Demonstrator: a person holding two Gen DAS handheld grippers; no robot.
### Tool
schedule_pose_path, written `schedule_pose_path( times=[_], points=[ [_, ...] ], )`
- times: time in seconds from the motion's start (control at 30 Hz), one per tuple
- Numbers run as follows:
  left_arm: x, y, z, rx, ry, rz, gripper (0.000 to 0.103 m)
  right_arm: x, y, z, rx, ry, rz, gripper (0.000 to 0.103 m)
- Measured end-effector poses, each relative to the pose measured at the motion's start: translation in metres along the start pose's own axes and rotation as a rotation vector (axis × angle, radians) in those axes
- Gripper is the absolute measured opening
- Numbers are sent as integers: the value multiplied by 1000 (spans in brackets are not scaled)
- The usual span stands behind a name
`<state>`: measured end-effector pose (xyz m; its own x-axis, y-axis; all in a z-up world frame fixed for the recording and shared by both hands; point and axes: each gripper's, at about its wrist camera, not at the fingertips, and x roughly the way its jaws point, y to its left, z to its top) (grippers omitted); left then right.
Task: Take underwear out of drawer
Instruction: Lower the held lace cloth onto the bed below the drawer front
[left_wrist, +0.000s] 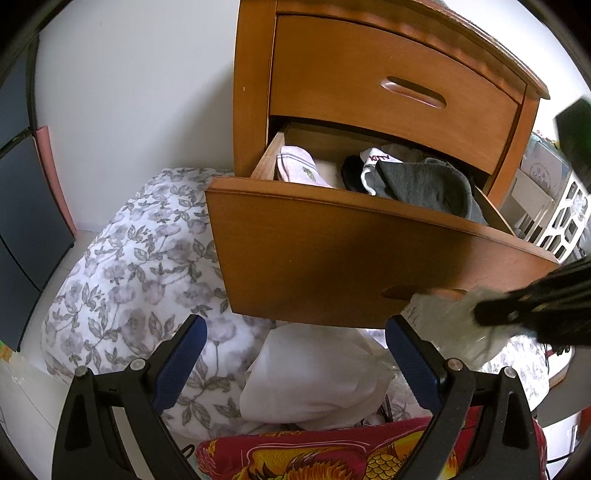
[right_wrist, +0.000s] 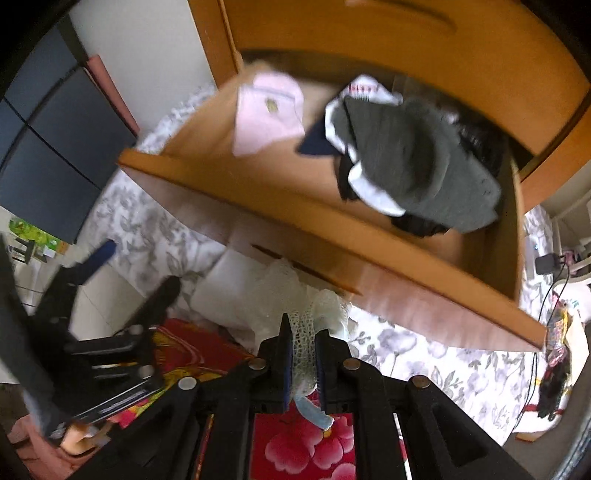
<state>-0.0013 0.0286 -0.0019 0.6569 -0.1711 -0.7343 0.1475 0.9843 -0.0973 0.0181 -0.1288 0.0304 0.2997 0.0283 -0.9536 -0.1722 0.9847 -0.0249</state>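
Right gripper (right_wrist: 303, 334) pinched on pale lace underwear (right_wrist: 295, 295), blue pads pressed against the fabric from both sides, the garment hanging outside and just below the front panel of the open drawer (right_wrist: 258, 206). Left gripper (left_wrist: 295, 341) spread wide with nothing between its blue-padded fingers (left_wrist: 183, 363), pointed toward the same drawer front.

Seen from the left wrist: wooden nightstand (left_wrist: 255, 92) against a white wall (left_wrist: 140, 92), upper drawer (left_wrist: 388, 77) closed, lower drawer (left_wrist: 332, 258) pulled out. Below and to the left, floral duvet (left_wrist: 140, 258) in grey and white, bunched on the bed. On top of it, a white cloth bundle (left_wrist: 314, 384), and nearer the camera a red blanket (left_wrist: 332, 454) printed with a gold pattern. Dark cabinet (left_wrist: 22, 206) at far left.

Inside the drawer: grey garment (right_wrist: 410, 155) with white trim heaped toward the right, black items (right_wrist: 417, 225) beneath it, a folded pink piece (right_wrist: 266, 118) toward the left. Lace underwear (left_wrist: 450, 325) visible from the left wrist too, blurred, held by the dark right gripper (left_wrist: 495, 314) just in front of the drawer's handle slot (left_wrist: 399, 291).
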Motion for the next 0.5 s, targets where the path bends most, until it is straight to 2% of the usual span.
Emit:
schedule_pose_path(
  times=[0.5],
  points=[
    [1,0,0,-1,4,-2,97,60,-8,-1,42,70,-65,14]
  ],
)
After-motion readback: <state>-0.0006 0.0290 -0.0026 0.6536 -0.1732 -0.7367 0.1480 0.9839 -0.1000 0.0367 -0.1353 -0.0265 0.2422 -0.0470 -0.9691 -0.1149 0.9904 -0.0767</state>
